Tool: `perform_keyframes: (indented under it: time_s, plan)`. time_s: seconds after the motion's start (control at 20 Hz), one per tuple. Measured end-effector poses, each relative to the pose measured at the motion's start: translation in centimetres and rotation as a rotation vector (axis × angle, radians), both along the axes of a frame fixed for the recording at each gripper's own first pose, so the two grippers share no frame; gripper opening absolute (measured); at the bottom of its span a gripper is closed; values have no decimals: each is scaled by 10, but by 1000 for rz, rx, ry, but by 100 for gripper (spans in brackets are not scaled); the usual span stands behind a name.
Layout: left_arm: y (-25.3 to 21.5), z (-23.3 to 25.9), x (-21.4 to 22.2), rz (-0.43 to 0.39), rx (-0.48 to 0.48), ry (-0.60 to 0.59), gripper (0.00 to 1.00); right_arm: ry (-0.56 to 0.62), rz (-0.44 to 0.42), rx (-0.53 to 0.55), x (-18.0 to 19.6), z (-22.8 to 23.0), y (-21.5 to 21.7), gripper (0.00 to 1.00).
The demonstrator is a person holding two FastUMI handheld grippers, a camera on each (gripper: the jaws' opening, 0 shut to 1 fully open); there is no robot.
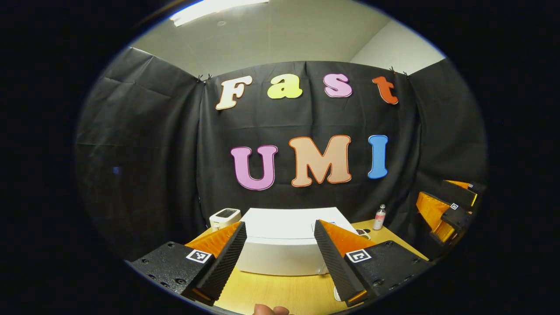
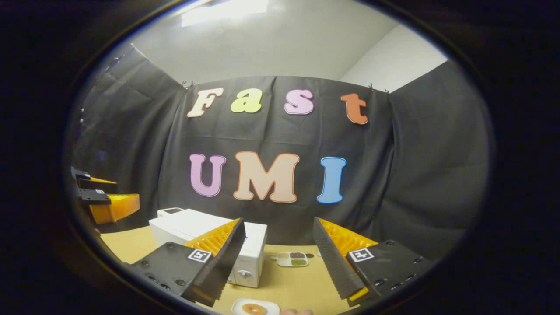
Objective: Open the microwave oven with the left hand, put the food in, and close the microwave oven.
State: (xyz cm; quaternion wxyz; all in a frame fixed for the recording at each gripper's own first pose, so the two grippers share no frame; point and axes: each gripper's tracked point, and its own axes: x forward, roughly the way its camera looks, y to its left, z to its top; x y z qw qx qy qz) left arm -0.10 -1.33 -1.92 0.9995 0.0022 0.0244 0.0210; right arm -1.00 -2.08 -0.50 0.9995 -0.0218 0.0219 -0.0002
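A: Left gripper (image 1: 280,258)?
B: Fingers spread wide, nothing between them. It hangs above the table's (image 1: 280,293) near edge, facing the microwave oven (image 1: 284,243).

A: Where's the oven?
B: Mid-table toward the back, white, door looks closed in the right gripper view. Bare wood between it and the near edge. A small white device (image 1: 224,217) sits at its back left corner, a little bottle (image 1: 379,217) near the table's back right edge.

A: Right gripper (image 2: 280,267)?
B: Also wide open, empty, raised off the table to the oven's right.

A: Food?
B: Doughnut on a white plate (image 2: 255,308) at the near edge, right below the right gripper. A divided tray (image 2: 292,259) lies farther back, just right of the oven, apart from it.

A: Room to move?
B: Open tabletop right of the oven front; I can't judge door clearance.
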Motion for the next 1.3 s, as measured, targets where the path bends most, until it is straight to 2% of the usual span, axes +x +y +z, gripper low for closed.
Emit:
perform_keyframes:
  time_s: [0.15,0.4,0.55,0.65,0.85,1.1,1.3]
  plan:
    - [-9,-15,6,-34,-3,18,96,-8,-6,-1,-1,3,-3,96]
    - [-33,-69,24,-80,-56,99,96,8,2,12,-4,1,-2,96]
    - [-54,-95,46,-127,-1,112,94,6,-12,7,-10,4,-11,96]
    - [-71,-118,57,-170,62,133,96,5,-21,5,-14,5,-15,96]
    - [-118,-161,82,-278,90,143,98,-1,-55,-23,-24,11,-30,96]
    - [-144,-212,105,-314,133,209,99,-7,-120,-63,-43,20,-57,96]
    - [-144,-236,126,-289,124,268,99,-7,-155,-83,-56,21,-71,97]
